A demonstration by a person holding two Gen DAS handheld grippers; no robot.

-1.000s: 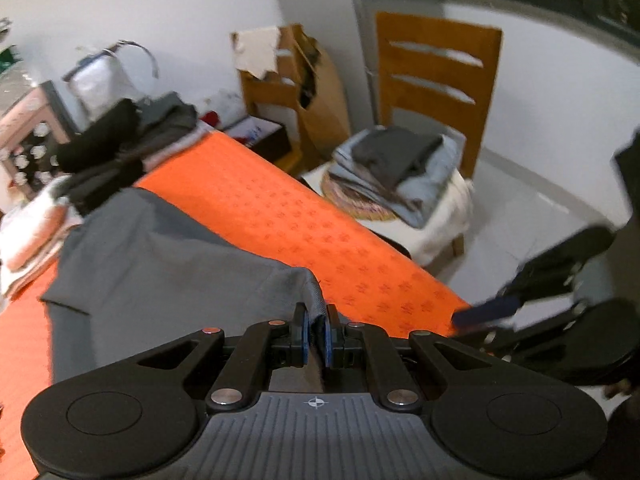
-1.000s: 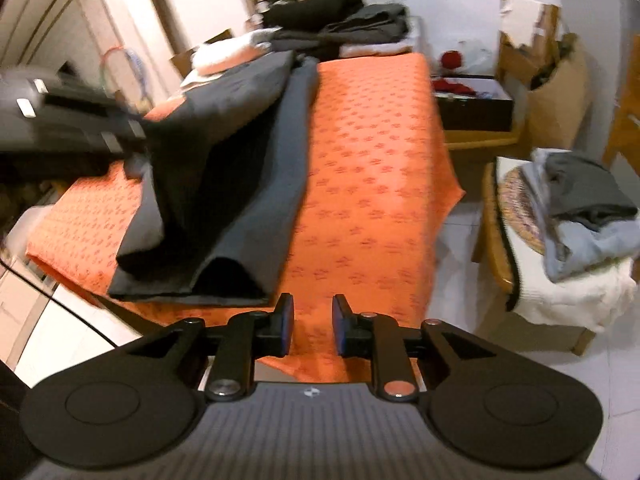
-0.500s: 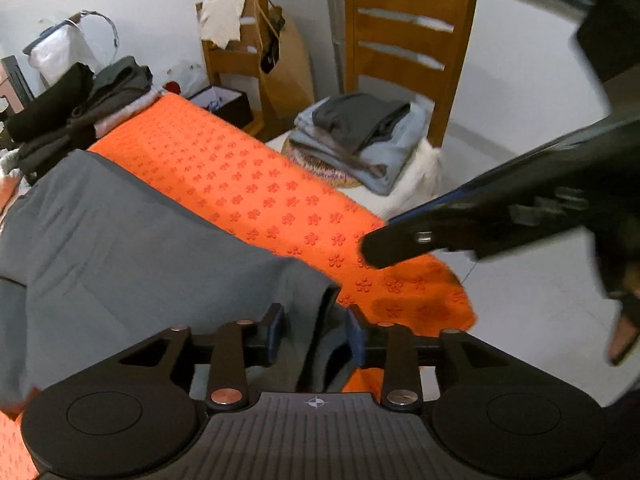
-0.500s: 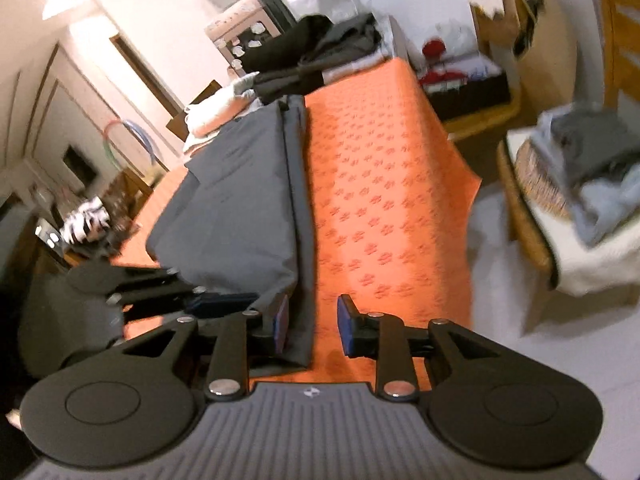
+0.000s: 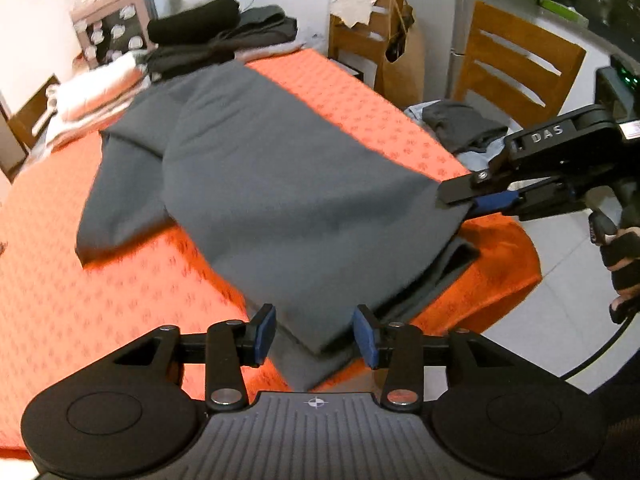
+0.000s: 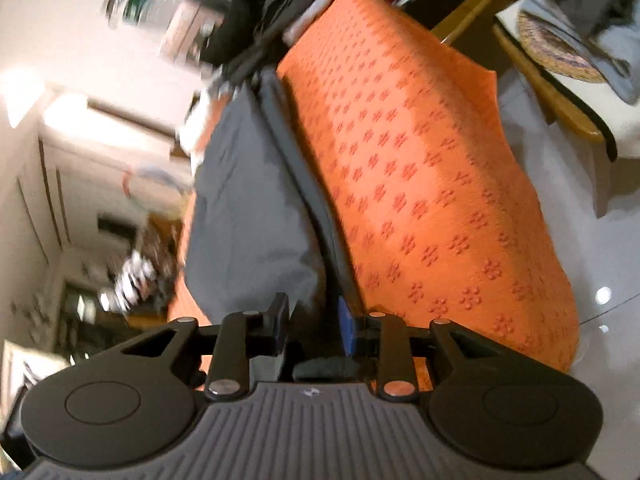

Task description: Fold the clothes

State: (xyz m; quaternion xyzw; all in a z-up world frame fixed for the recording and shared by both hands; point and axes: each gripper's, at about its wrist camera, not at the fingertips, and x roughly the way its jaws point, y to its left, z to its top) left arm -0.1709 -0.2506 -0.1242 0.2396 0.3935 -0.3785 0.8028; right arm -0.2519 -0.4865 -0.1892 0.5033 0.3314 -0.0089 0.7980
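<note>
The left hand-held gripper (image 5: 314,334) is hanging released, jaws wide, just over the near corner of a dark grey garment (image 5: 280,184) lying partly folded on the orange-covered surface (image 5: 100,292). The right hand-held gripper (image 5: 466,200) is reaching the garment's right corner; whether it is gripping is unclear. Likely a fold is underway; next, both corners need firm holds. Piled clothes (image 5: 216,44) are crowding the far end, and a wooden chair (image 5: 516,60) bearing clothes is standing beside.

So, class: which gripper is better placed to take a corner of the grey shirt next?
Probably left gripper: its open fingers already straddle the grey shirt corner.
</note>
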